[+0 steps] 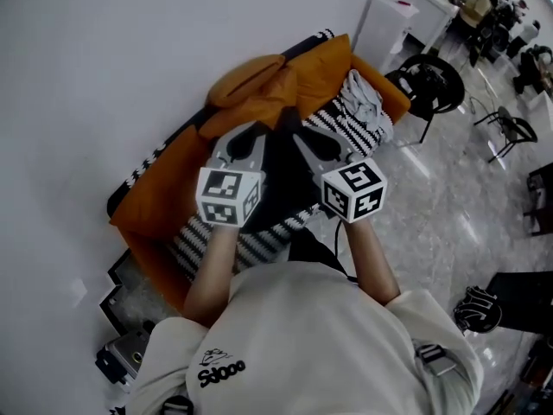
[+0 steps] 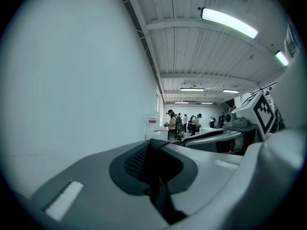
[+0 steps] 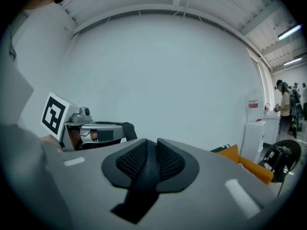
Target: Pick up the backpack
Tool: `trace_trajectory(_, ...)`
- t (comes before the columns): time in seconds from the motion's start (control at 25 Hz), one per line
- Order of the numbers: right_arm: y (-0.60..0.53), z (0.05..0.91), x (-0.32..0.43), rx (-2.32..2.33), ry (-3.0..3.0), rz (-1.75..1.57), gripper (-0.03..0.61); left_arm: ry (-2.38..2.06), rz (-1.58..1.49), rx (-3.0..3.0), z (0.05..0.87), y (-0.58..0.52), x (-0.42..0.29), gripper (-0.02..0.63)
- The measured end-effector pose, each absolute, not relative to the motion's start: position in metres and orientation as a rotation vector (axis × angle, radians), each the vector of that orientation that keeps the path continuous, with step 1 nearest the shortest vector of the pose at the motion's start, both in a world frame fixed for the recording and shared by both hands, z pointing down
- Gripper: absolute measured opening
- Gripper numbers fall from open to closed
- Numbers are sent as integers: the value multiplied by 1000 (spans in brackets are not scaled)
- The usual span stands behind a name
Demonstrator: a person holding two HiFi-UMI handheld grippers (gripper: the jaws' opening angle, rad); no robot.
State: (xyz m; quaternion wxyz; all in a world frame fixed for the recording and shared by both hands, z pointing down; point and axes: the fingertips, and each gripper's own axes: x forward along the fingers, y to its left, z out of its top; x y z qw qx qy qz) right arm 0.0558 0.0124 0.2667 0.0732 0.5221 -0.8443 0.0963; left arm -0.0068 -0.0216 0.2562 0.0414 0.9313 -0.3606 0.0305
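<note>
The black backpack (image 1: 285, 175) hangs between my two grippers, above the orange sofa (image 1: 168, 175). My left gripper (image 1: 259, 137) is shut on one of the bag's black straps (image 2: 159, 188), which runs down between its pads. My right gripper (image 1: 301, 135) is shut on a black mesh strap (image 3: 144, 174), pinched between its pads. In the left gripper view, the left gripper (image 2: 152, 145) points level along the white wall, with the right gripper's marker cube (image 2: 261, 111) beside it. The right gripper view shows the right gripper (image 3: 151, 145) facing that wall, with the left gripper's cube (image 3: 55, 114) on its left.
The sofa holds an orange cushion (image 1: 246, 78), a black-and-white striped blanket (image 1: 350, 132) and a grey cloth (image 1: 363, 98). A black chair (image 1: 429, 85) and a white cabinet (image 1: 384, 15) stand beyond the sofa's end. People stand far off in the room (image 2: 182, 122).
</note>
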Motion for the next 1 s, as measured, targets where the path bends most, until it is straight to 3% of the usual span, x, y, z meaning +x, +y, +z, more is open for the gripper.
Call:
trace_trajectory(0.4, 50, 197, 41, 1578, -2556, 10, 64, -1192, -142, 2989, 182, 8, -27, 9)
trace_trajectory(1.0, 76, 161, 17, 1468, -2583, -157, 61, -1241, -123, 3084, 140, 30, -48, 9)
